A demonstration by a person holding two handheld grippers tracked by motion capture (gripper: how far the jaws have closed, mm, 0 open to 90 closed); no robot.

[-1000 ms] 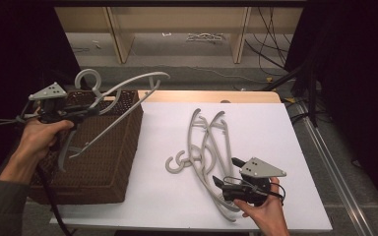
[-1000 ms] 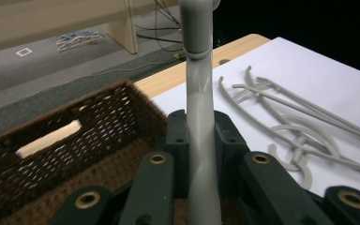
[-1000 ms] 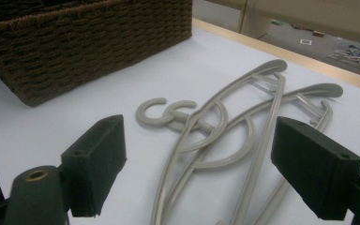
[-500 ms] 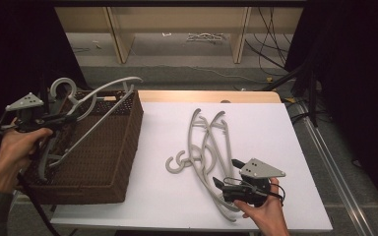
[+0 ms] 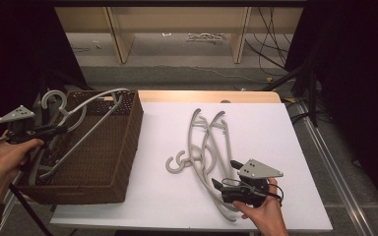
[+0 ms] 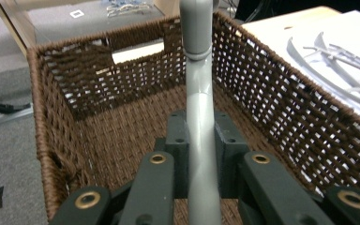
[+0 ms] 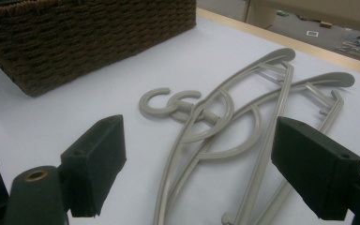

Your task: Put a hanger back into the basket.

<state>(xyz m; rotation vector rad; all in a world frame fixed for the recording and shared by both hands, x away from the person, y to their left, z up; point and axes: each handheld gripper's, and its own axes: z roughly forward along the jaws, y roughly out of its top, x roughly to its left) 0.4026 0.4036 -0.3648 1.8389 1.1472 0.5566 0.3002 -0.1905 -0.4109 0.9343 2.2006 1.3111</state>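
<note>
Our left gripper (image 5: 54, 130) stands at the 9 o'clock side of the bench (image 5: 275, 147), over the left wall of the basket (image 5: 123, 142). Its fingers (image 6: 157, 187) are closed on the grey stem of a hanger (image 5: 86, 120), which we hold inside the basket. In the left gripper view the stem (image 6: 199, 122) goes straight up between the two pads, and its top is cut off by the picture edge. In the high view the hook rises above the basket rim toward 10 o'clock, and the long arm leans across the open basket toward the far right corner at 1 o'clock. The basket floor around it looks free.

Our right gripper (image 5: 224, 189) lies at 5 o'clock, near the front edge of the bench. Its fingers (image 7: 98, 159) are wide open and hold nothing; between them we see the two hangers (image 5: 206, 147) on the white top. These two hangers overlap, so it is hard to tell which hook belongs to which. Their lower ends go under the gripper and hand in the high view. There is free bench between them and the basket, and also toward 3 o'clock.
</note>
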